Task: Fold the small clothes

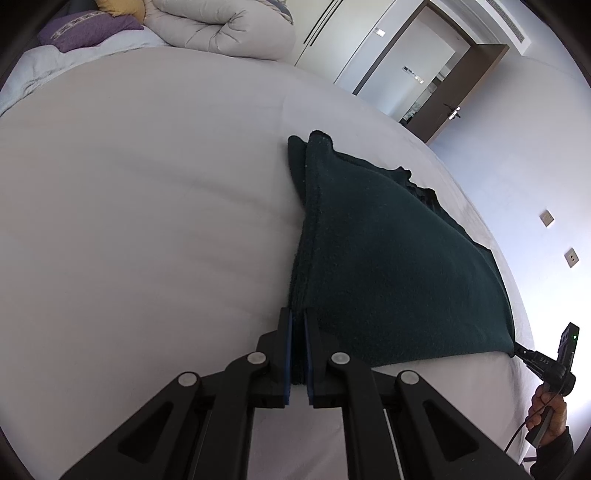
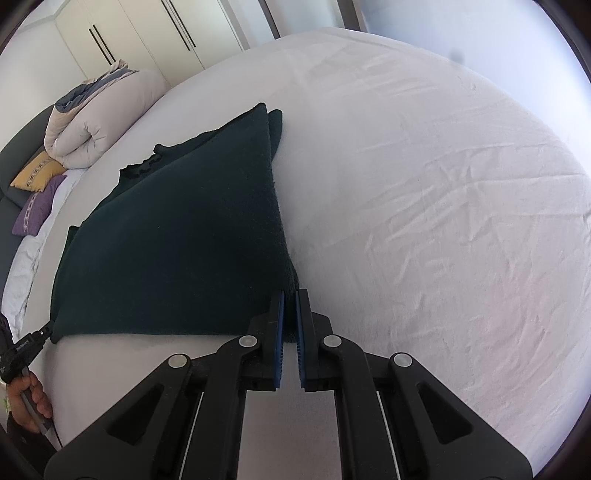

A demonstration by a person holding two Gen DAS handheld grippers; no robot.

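1. Left gripper [image 1: 299, 332] clamped narrow on a near corner of the dark green garment [image 1: 388, 266], cloth bunched between the blue pads; seen from the right wrist view as a small black tip at 8 o'clock, at the cloth's left corner.
2. Right gripper [image 2: 290, 314] likewise pinched narrow on the other near corner of the garment [image 2: 177, 251], several layers thick between the pads.
3. Held by 2 corners so the near edge stayed taut and straight, probably to carry that edge over as 1 clean fold line.
4. Garment lay on the white bed sheet [image 1: 129, 221], already doubled: 2 stacked edges showed at its far tip, toward 12 o'clock in both views.
5. Far side edge looked ragged and rippled, toward 1 o'clock in the left view and 10 o'clock in the right; likely to need smoothing.
6. Open sheet [image 2: 424, 184] spread wide from 12 to 4 o'clock of the right gripper, and from 8 to 12 o'clock of the left: plenty of room to swing or lay the cloth.
7. Rolled duvet [image 1: 221, 29] and purple pillow [image 1: 85, 31] sat well apart, at the head of the bed, clear of any fold.
8. Judged mid-fold, with at least 1 more fold remaining.
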